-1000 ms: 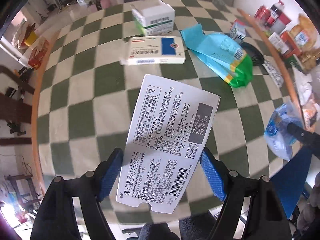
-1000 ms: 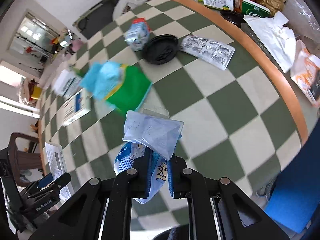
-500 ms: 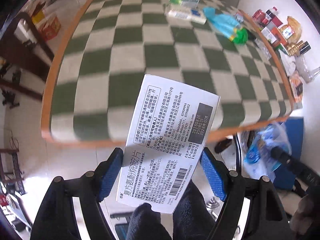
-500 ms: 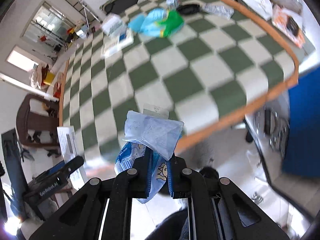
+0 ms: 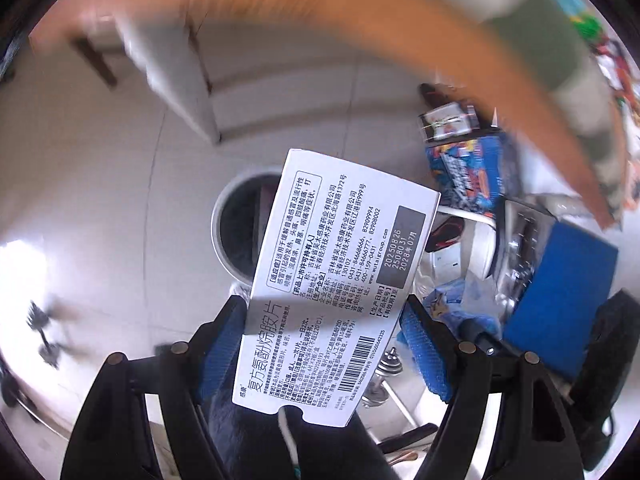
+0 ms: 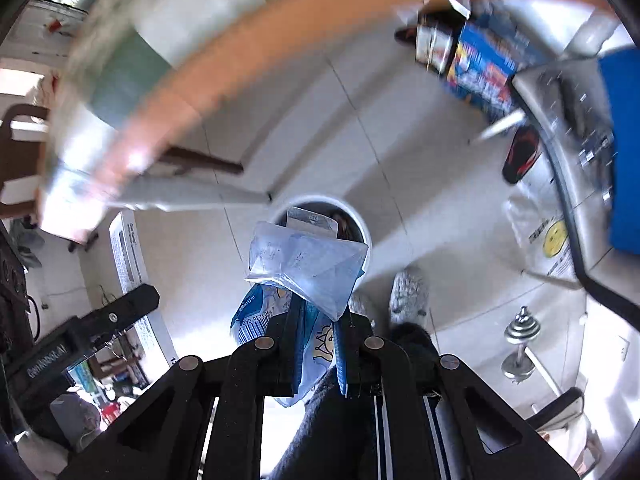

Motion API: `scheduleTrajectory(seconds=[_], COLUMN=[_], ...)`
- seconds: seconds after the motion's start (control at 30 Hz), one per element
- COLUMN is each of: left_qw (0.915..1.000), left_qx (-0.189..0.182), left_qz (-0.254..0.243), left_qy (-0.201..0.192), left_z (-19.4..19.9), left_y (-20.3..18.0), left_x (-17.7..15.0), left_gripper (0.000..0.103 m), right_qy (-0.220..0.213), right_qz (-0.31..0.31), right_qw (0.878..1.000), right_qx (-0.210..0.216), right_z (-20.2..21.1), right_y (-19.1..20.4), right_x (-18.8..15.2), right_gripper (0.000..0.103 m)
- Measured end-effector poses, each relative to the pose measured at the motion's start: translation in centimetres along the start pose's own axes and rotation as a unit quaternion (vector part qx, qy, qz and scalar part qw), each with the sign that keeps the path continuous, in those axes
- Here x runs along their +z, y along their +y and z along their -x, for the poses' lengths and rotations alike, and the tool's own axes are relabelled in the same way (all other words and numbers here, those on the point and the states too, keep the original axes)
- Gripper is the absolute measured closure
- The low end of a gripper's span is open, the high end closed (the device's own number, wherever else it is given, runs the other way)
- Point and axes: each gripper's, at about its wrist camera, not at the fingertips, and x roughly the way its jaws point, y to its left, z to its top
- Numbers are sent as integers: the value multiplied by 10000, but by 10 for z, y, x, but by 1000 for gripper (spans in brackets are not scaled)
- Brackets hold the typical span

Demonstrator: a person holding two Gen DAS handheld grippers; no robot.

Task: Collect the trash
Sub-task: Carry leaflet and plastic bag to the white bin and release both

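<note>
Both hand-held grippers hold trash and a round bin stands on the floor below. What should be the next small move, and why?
Probably bring the left hand-held gripper over the bin and open it. Its medicine box already overlaps the rim, and the right hand-held gripper with the blue wrapper hangs near the same bin.

The left tool (image 5: 324, 344) has its blue-padded jaws spread wide, clamped on the edges of a white box. The right tool (image 6: 318, 344) has its jaws nearly together, pinching a pale blue wrapper (the left tool shows at its 9 o'clock).
</note>
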Motion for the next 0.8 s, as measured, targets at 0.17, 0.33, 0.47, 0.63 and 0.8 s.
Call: scheduleTrajectory(seconds=[0.17,0.33,0.47,0.63,0.8], left_qw=[9994,9987,9980,9965,9887], left_qx=[0,67,171,753,1477], left_qz=[286,287,198,25,-256], left_qy=[196,406,568,349,38], left_z=[-81,-148,-182,-191,-176], left_y=[30,47,57,67,82], left_x=[22,36,41,40,31], left_gripper=[27,26,25,0,0], right_qy=[293,487,567,772,755], right_qz=[-86,-36,70,196,538], right_qw=[9995,9988,9983,9966,9940], right_qx=[27,0,-109,-195,-585], right_z=[-101,-190,-248,-298,-313], right_y=[-19,-31,-37,-39,-32], right_x=[6,20,30,37,31], right_gripper=[90,90,90,85,18])
